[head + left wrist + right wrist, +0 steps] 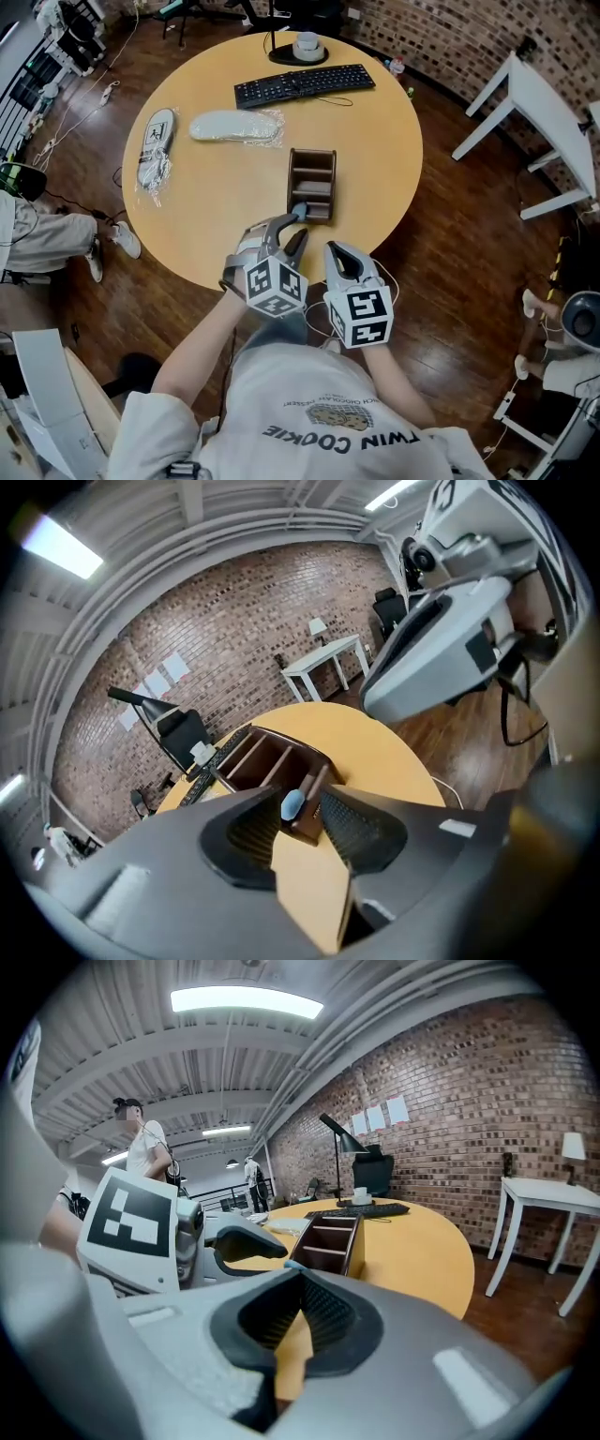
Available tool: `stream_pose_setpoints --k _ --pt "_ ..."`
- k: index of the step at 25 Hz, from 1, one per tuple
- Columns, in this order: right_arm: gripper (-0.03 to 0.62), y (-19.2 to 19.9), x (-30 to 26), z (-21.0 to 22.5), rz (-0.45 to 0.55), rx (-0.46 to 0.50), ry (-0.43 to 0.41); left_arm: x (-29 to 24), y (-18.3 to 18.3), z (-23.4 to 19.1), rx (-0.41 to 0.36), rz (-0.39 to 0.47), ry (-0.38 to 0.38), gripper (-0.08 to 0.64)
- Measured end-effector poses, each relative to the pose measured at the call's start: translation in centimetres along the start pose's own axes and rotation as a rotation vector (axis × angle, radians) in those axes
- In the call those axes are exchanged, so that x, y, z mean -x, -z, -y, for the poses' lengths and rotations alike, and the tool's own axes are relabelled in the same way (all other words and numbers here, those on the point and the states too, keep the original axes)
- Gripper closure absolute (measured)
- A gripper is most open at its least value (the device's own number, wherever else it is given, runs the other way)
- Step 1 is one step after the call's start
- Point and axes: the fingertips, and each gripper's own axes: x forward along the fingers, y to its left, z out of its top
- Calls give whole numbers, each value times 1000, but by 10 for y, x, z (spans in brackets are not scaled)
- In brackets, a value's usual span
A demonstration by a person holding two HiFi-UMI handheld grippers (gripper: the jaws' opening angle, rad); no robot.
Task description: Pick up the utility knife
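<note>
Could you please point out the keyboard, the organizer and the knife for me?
keyboard [305, 84], head view, middle of the keys.
organizer [312, 152], head view, its far wall.
knife [298, 208], head view, blue end at the organizer's near compartment.

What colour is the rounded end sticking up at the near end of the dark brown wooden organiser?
The rounded end is light blue; the left gripper view shows it best.

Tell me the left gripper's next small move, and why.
Probably ease the left gripper forward until its open jaws straddle the utility knife's blue end, then close. That end sticks up from the near compartment of the brown organizer, lined up with the gap between the jaws, but the pads are not yet on it.
</note>
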Motion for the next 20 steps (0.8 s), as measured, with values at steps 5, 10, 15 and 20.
stream_pose_setpoints --k 5,10,15,20 --pt "592 0 -9 8 -3 -18 21 -21 10 2 -169 -54 40 394" --pt "592 4 -12 14 -13 -30 38 -37 14 3 -262 -65 55 416" --pt "592 4 -9 14 -14 -30 39 -36 13 -4 -263 -56 31 469" --pt "592 5 -3 7 -15 -26 24 -27 6 -6 -247 -31 34 479"
